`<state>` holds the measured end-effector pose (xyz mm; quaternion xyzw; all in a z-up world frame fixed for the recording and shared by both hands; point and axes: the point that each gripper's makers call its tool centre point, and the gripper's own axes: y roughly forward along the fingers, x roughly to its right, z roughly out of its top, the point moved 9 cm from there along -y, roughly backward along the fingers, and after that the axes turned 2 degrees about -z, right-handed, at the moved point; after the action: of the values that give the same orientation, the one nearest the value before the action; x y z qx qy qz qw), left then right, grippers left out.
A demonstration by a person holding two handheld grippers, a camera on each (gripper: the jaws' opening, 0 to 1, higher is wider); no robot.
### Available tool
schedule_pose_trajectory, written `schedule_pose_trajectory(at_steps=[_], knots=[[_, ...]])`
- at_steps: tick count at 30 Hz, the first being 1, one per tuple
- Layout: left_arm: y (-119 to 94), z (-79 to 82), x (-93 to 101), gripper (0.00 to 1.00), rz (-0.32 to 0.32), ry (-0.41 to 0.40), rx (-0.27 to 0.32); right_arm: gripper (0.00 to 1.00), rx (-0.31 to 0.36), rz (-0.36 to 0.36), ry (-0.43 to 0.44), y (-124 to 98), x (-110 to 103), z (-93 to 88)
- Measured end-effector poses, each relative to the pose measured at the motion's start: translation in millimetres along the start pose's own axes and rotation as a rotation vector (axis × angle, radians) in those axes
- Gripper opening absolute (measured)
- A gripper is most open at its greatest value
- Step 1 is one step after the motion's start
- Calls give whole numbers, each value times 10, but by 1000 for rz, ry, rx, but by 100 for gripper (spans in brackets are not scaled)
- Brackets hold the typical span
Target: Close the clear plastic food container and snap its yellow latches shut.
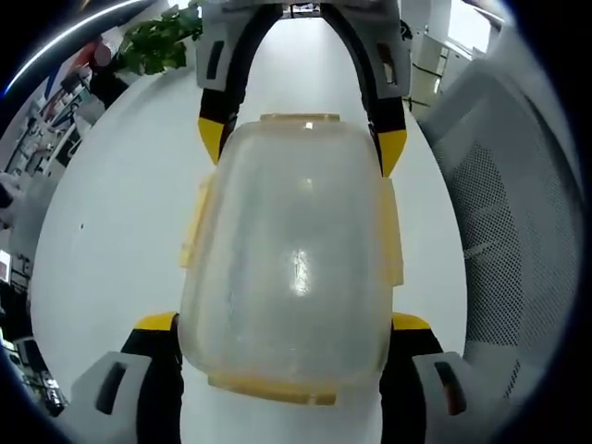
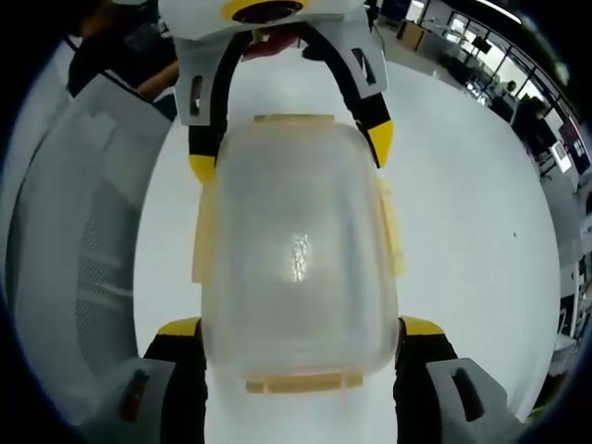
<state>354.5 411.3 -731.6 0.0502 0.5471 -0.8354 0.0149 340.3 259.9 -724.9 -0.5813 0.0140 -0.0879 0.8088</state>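
A clear plastic food container (image 1: 287, 250) with pale yellow latches (image 1: 393, 240) lies broad face toward me on the white table (image 1: 111, 231). My left gripper (image 1: 284, 322) straddles its near end, yellow-tipped jaws pressed against both sides. From the far end my right gripper (image 1: 302, 143) reaches in and clasps the other end. In the right gripper view the same container (image 2: 296, 250) sits between my right gripper's (image 2: 301, 326) jaws, with my left gripper (image 2: 291, 153) on the opposite end. A yellow latch (image 2: 302, 381) lies flat at the near edge. The lid seam is too blurred to read.
A white mesh-backed chair (image 1: 518, 203) stands close beside the table, also seen as the chair (image 2: 83, 213) in the right gripper view. A green plant (image 1: 162, 37) sits at the table's far end. Office desks (image 2: 546, 111) lie beyond the table edge.
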Motion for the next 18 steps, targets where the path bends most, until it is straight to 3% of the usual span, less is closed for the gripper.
schedule_pose_trajectory(at_steps=[18], knots=[[33, 8, -266, 89, 5, -10, 8, 86, -8, 2, -16, 47, 279, 9]])
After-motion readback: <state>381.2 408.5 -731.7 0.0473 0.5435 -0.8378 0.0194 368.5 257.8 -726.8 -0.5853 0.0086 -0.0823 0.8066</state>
